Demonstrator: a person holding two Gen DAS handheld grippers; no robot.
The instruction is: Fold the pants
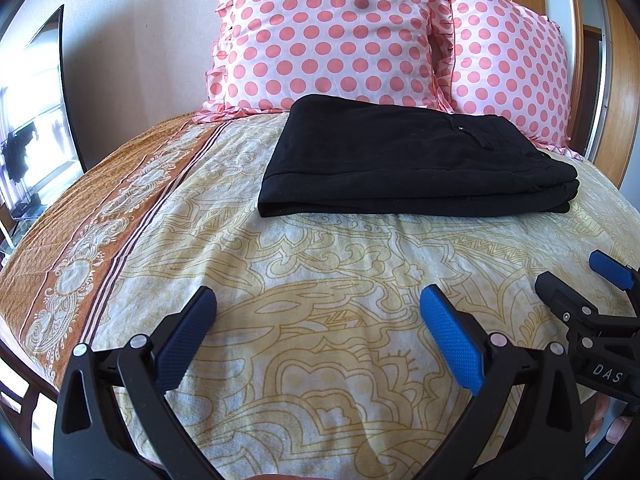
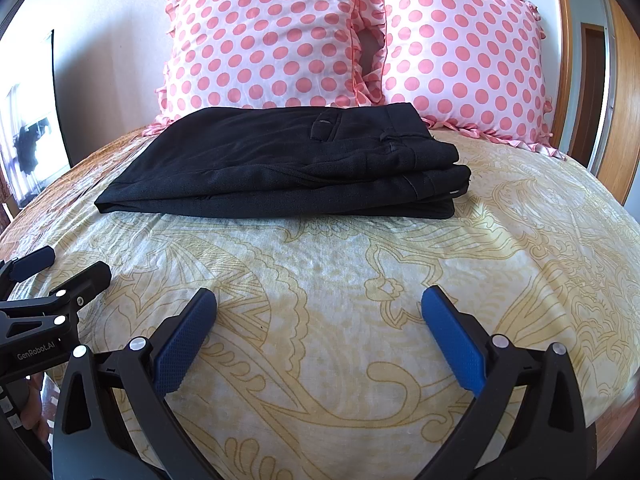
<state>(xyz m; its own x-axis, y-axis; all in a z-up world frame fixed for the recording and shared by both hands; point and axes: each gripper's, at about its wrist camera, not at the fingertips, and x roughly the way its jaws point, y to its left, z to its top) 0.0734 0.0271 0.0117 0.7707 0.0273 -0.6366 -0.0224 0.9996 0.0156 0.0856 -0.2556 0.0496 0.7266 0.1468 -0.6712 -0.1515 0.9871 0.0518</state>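
Observation:
Black pants (image 1: 404,160) lie folded in a flat stack on the bed, just in front of the pillows; they also show in the right wrist view (image 2: 288,168). My left gripper (image 1: 318,300) is open and empty, hovering over the sheet well short of the pants. My right gripper (image 2: 318,300) is open and empty, also short of the pants. The right gripper shows at the right edge of the left wrist view (image 1: 576,270). The left gripper shows at the left edge of the right wrist view (image 2: 70,266).
The bed has a cream and yellow patterned sheet (image 1: 320,272) with an orange border (image 1: 80,216) on the left. Two pink polka-dot pillows (image 1: 324,36) (image 1: 508,64) lean against the wall behind the pants. A wooden headboard (image 2: 616,120) stands at right.

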